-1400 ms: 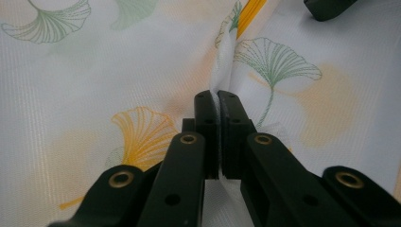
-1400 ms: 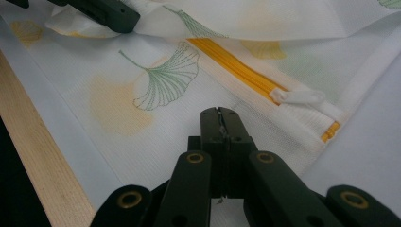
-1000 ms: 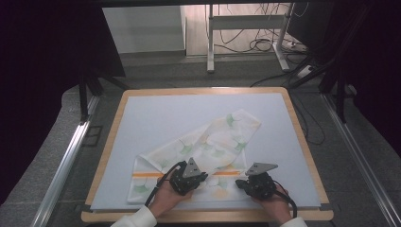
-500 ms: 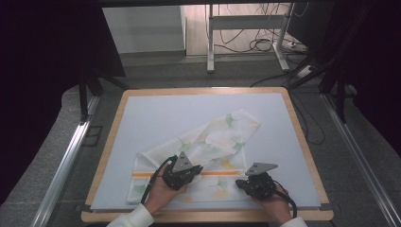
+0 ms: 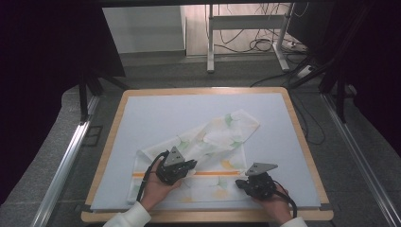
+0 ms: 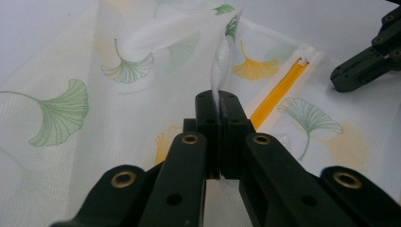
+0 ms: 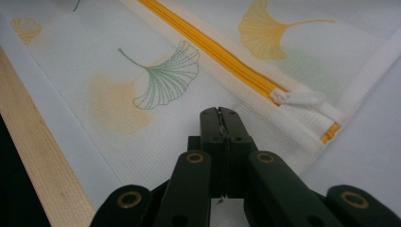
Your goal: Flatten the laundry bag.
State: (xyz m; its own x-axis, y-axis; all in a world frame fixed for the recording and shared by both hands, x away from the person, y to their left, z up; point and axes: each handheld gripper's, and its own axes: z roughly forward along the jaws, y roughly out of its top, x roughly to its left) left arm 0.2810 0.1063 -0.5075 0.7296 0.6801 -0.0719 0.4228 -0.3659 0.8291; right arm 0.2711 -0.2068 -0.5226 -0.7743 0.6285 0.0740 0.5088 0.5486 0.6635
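Observation:
A white mesh bag (image 5: 213,137) printed with green and yellow ginkgo leaves lies on the pale mat, partly folded over itself. An orange zipper (image 5: 213,173) runs along its near side. My left gripper (image 5: 191,164) is shut on a raised white fold of the bag (image 6: 222,61), which stands up from the jaw tips (image 6: 220,101). My right gripper (image 5: 241,182) is shut at the bag's near right corner. A sliver of mesh shows between its tips (image 7: 220,116), just short of the zipper's white pull tab (image 7: 300,98).
The pale mat (image 5: 165,113) sits in a wooden-edged table frame (image 5: 302,142), whose near edge (image 7: 42,165) runs close beside the right gripper. Metal rails flank the table. Cables and desk legs stand on the floor beyond.
My left gripper has moved a little to the left and up, drawing the pinched fold of the bag with it. The right gripper has stayed where it was.

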